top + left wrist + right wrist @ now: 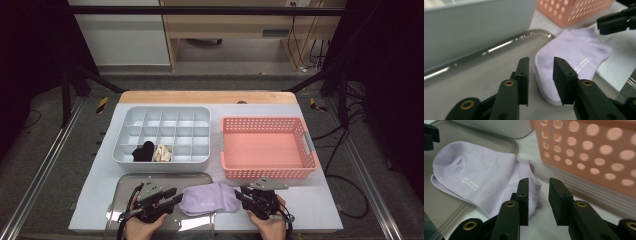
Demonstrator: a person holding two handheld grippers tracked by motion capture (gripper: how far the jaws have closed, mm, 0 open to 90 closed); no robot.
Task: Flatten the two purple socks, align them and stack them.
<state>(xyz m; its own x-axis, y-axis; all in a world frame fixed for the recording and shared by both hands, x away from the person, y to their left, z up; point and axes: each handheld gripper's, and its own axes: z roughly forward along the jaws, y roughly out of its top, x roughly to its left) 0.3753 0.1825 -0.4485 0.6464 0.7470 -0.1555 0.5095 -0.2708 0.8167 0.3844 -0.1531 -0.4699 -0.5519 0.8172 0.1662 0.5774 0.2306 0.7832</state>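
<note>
A lilac sock (207,199) lies flat, half on the metal tray (125,185) and half on the white tabletop. My left gripper (175,196) sits at its left end, jaws apart. In the left gripper view the left gripper (540,65) stands open just short of the sock (574,52), whose rounded edge shows through the gap. My right gripper (239,194) is at the sock's right end. In the right gripper view the right gripper (538,187) is open, the sock (479,170) reaching up to its left jaw with nothing pinched.
A grey divided organizer (160,161) stands behind the tray, with a black sock (144,151) and a cream one (162,153) in its front compartments. The pink perforated basket (267,172) stands at the right, close behind my right gripper. The table's front edge is near both hands.
</note>
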